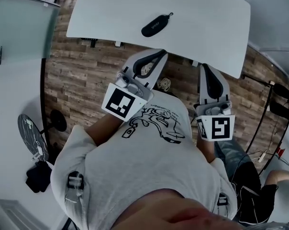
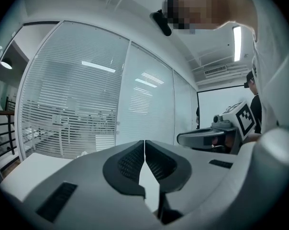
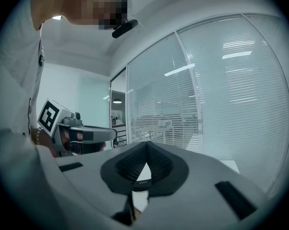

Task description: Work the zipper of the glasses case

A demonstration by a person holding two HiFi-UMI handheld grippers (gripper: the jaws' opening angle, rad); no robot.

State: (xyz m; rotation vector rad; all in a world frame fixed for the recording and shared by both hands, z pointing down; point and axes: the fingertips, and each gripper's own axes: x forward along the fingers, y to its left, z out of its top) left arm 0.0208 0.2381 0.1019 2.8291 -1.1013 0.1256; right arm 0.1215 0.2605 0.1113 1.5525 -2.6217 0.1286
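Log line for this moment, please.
left gripper: shut, empty | right gripper: shut, empty | case: on table, untouched

1. The left gripper (image 2: 144,143) fills the bottom of the frame. Its jaws are pressed together tip to tip, the dark ribbed pads (image 2: 127,164) face each other, and nothing sits between them.
2. Straight beyond the jaws, a glass wall (image 2: 87,104) with slatted blinds runs across the background.
3. Down and to the left of the jaws, a patch of white tabletop (image 2: 34,164) peeks out.
4. Just to the right of the jaws, level with their tips, the right gripper (image 2: 185,138) shows side-on, with its marker cube (image 2: 246,119) at the far end.
5. High above and to the right of the jaws, a ceiling light strip (image 2: 238,43) glows.
6. White shirt fabric (image 2: 276,80) closes off the right edge.
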